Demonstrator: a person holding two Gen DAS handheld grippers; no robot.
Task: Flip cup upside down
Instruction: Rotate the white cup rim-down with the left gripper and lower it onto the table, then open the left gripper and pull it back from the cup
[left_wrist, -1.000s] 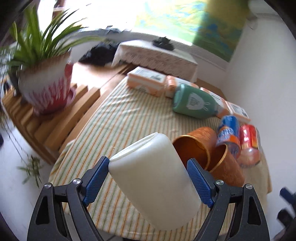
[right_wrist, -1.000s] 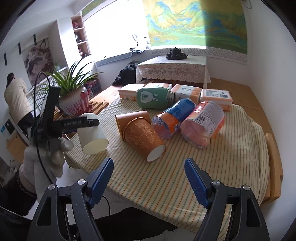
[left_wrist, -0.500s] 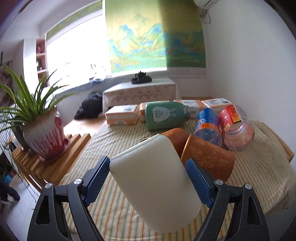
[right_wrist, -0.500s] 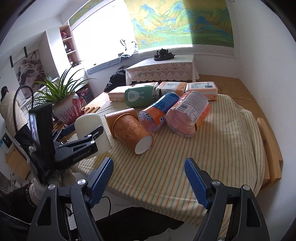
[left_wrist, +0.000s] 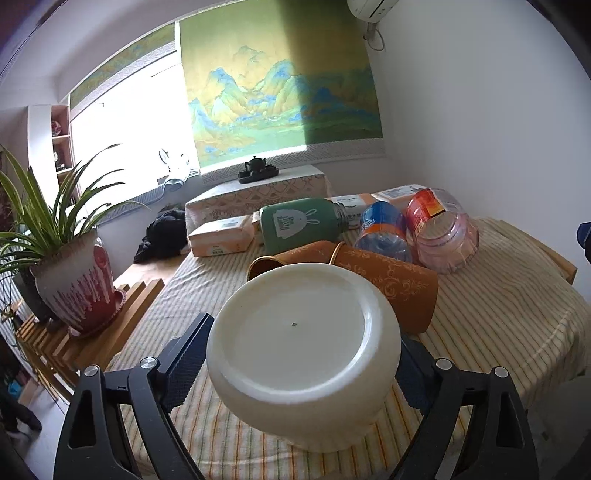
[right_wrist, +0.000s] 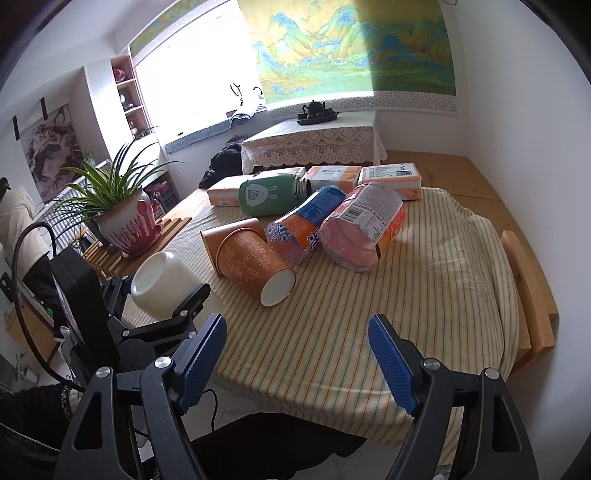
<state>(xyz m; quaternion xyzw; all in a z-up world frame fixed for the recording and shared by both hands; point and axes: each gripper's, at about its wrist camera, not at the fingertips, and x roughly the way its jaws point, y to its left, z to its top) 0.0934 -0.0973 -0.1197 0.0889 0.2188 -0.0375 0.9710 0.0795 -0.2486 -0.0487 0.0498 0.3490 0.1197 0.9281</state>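
My left gripper is shut on a white cup. The cup's flat base faces the left wrist camera and tilts upward, its mouth turned down toward the striped tablecloth. In the right wrist view the cup shows held at the table's near left corner by the left gripper. My right gripper is open and empty above the table's front edge.
Two orange patterned cups lie on their sides mid-table, beside a blue-orange bottle, a pink packet and a green flask. Tissue packs line the back. A potted plant stands on a slatted stand at left.
My left gripper has rotated the white cup, so its base now faces the camera and points upward. It has come lower over the table's corner. The right gripper stayed open.
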